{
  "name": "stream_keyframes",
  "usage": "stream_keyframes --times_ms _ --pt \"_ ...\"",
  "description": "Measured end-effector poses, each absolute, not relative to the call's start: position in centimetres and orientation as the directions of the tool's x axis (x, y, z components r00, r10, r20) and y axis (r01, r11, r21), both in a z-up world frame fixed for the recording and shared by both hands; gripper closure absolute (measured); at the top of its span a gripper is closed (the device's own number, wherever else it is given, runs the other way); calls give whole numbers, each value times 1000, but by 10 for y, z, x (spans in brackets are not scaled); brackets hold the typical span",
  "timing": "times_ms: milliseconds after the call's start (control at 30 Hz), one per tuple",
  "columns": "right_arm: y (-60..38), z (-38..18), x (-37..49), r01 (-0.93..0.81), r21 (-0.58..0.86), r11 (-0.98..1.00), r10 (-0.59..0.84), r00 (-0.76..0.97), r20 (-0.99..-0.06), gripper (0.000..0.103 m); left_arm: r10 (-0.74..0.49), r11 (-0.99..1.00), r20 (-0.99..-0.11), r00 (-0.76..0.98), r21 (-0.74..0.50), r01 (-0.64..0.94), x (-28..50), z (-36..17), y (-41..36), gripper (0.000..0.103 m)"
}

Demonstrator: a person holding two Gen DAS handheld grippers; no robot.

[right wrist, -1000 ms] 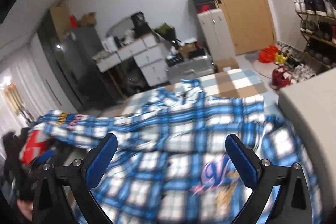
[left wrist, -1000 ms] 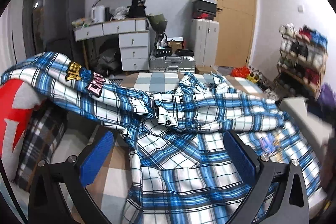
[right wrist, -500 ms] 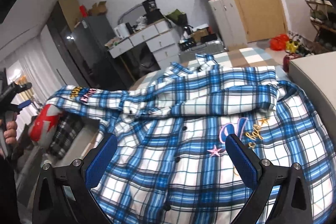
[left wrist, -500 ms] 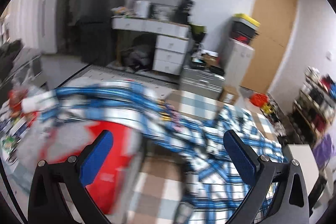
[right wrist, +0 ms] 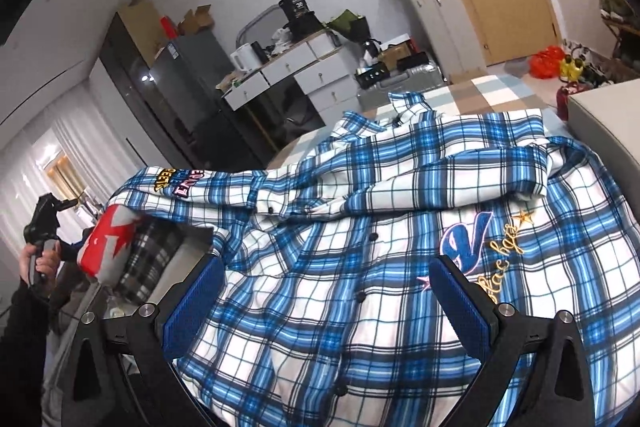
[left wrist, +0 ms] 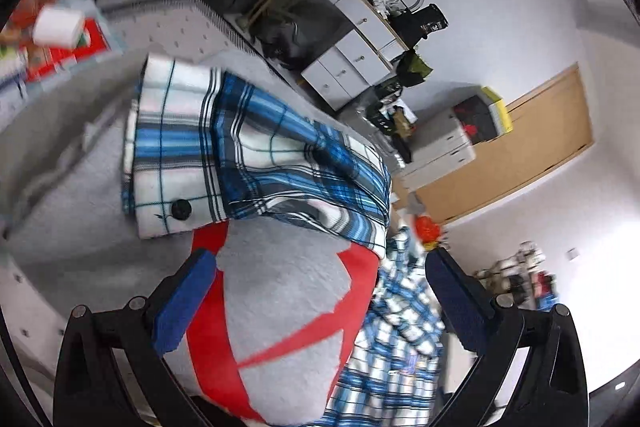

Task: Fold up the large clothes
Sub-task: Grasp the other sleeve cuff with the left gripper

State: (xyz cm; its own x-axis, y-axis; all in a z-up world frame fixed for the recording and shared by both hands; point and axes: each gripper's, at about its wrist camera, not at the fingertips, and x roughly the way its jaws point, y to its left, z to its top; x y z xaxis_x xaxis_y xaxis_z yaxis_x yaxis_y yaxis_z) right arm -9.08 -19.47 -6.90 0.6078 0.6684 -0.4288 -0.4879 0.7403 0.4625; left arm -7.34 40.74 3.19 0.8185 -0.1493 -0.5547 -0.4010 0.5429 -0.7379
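A blue and white plaid shirt [right wrist: 400,247] lies spread front-up on the table, buttons closed, with a blue embroidered logo on the chest. Its left sleeve runs off the table's left side, and the cuff [left wrist: 192,147] with a black button rests on a grey and red cushion [left wrist: 280,327]. My left gripper [left wrist: 320,299] is open and empty, just above the cushion and short of the cuff. It also shows small in the right wrist view [right wrist: 44,223]. My right gripper [right wrist: 328,303] is open and empty, above the shirt's lower front.
A checked tablecloth [right wrist: 500,91] shows beyond the collar. A white box [right wrist: 600,111] stands at the table's right edge. A plaid pillow [right wrist: 148,259] sits beside the cushion. A desk with drawers [right wrist: 296,75], a fridge and a suitcase stand behind.
My left gripper swung far left, off the shirt body, to the cushion and the sleeve cuff. My right gripper came lower over the shirt front. Both stayed open.
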Motion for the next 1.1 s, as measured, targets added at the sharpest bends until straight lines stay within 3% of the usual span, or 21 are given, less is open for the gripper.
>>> stream_keyframes --times_ms 300,500,800,900,967,1033,1100 --pt "-194 -76 -85 -461 488 741 666 595 -449 0 -200 395 -435 878 -856 -334 -60 24 443 1" --pt "-193 -78 -85 -460 483 746 662 596 -455 0 -53 316 -435 899 -861 -398 -67 13 455 1" --pt "-187 -81 -85 -466 463 754 655 589 -473 0 -17 337 -363 932 -879 -336 -63 25 463 2" --pt "-187 -81 -85 -465 463 754 655 590 -473 0 14 331 -344 939 -884 -329 -67 27 468 12" --pt "-186 -81 -84 -467 465 753 656 588 -473 0 28 353 -338 941 -877 -325 -69 29 469 27" --pt "-185 -80 -86 -473 458 753 657 589 -471 0 50 391 -359 932 -851 -349 -70 29 469 57" --pt "-183 -79 -87 -480 448 754 655 591 -470 0 40 403 -359 933 -848 -344 -69 23 472 74"
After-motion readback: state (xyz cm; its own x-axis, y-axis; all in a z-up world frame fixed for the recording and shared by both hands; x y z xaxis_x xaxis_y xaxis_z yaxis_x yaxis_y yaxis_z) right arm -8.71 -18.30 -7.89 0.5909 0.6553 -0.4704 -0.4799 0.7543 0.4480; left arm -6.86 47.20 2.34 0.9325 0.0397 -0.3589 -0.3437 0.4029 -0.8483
